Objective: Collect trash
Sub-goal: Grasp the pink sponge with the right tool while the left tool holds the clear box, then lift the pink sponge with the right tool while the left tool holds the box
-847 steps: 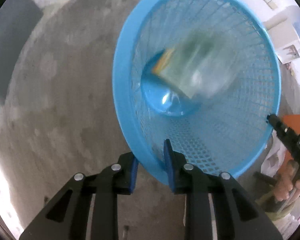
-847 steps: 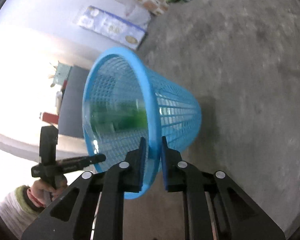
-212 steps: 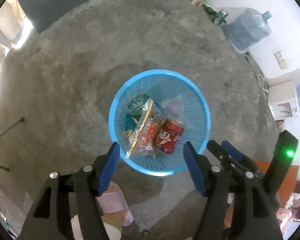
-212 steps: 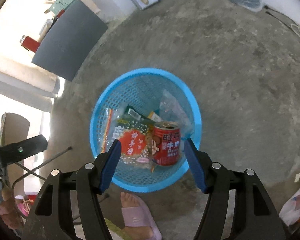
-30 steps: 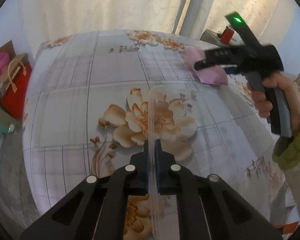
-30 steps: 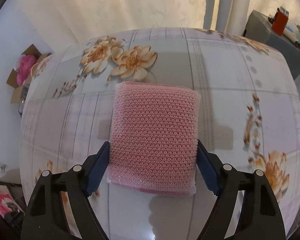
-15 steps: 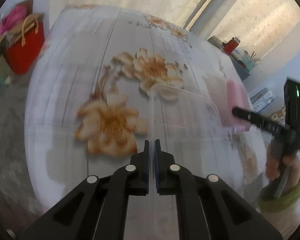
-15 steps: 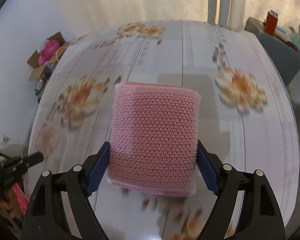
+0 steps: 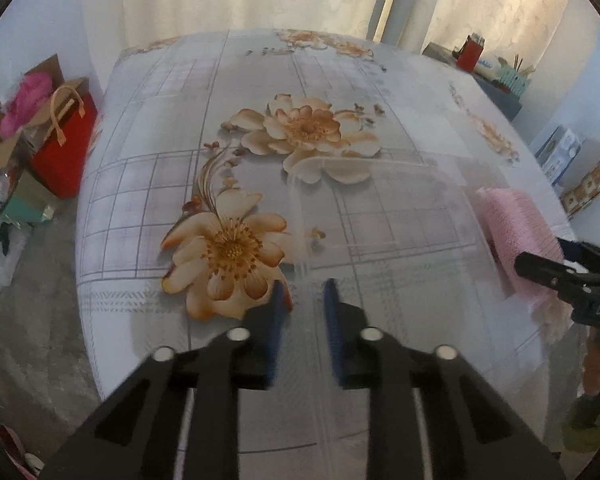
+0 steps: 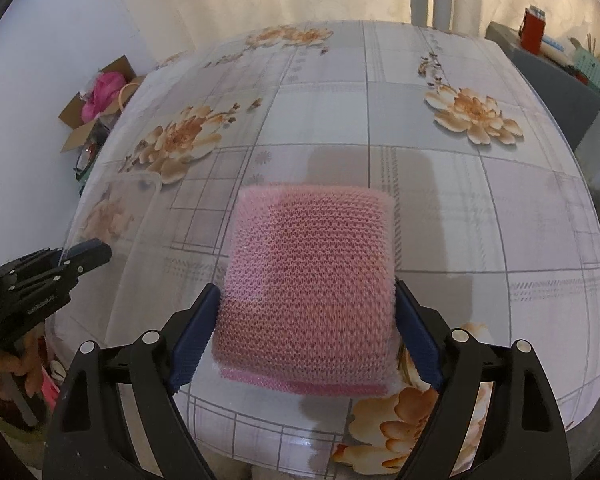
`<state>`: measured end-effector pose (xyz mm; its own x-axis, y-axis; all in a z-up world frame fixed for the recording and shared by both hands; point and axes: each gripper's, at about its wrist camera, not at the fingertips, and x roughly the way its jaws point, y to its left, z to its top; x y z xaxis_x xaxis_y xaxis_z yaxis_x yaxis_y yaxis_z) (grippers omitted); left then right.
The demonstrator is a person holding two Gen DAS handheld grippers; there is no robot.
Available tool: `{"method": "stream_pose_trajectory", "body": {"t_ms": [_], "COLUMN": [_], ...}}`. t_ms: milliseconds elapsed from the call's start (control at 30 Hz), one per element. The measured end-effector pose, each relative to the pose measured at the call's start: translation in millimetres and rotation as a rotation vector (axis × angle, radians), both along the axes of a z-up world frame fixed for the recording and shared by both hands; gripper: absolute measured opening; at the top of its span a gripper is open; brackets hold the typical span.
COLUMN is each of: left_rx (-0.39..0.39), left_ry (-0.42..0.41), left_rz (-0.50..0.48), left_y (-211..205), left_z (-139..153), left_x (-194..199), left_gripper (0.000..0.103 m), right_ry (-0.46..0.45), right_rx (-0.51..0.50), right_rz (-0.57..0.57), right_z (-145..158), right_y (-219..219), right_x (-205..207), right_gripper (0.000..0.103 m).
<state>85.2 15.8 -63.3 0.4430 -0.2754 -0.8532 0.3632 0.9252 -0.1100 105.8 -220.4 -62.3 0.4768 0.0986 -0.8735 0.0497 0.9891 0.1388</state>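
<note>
Left gripper (image 9: 302,300): fingers just opened slightly, apart; clear plastic container's (image 9: 388,216) edge in gap, unpressed, resting on floral worktop (image 9: 172,128). Right gripper (image 10: 306,336): fingers clamped on pink mesh sponge (image 10: 310,280), at 3 o'clock from container.

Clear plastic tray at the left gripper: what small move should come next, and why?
Probably draw the left gripper back off the clear plastic tray. Its jaws have just been opening, the tray's rim stands loose between them, and the tray seems to rest on the table.
</note>
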Motion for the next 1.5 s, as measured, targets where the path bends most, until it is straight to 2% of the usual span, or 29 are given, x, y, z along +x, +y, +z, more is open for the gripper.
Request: {"method": "stream_pose_trajectory", "body": {"t_ms": [67,400,900,1133,1500], "left_rx": [0.021,0.071,0.075,0.079,0.073], "left_ry": [-0.023,-0.111,-0.132,-0.137,-0.151], "left_rz": [-0.008,-0.031,-0.040,-0.041,-0.045], "left_y": [-4.4,-13.9,-18.6,-19.3,-21.9], "left_z": [-0.2,6.6,10.3,11.2,16.1], "left_x": [-2.9,-15.2,-19.3,-19.7,-20.6], "left_gripper": [0.007,0.007,0.007,0.007,0.006], "right_ry": [0.005,0.027,0.032,0.013,-0.010], "right_rx": [-0.010,-0.019,-0.036,-0.048,-0.032], "right_rz": [-0.008,-0.014,-0.009,-0.024,-0.042], "right_z": [-3.9,-9.8,-13.5,-13.0,-7.3], "right_y": [1.1,2.4,7.6,5.5,-1.8], "right_x": [-0.9,-4.0,1.2,-2.9,-7.4], "right_gripper": [0.081,0.082,0.083,0.078,0.078]}}
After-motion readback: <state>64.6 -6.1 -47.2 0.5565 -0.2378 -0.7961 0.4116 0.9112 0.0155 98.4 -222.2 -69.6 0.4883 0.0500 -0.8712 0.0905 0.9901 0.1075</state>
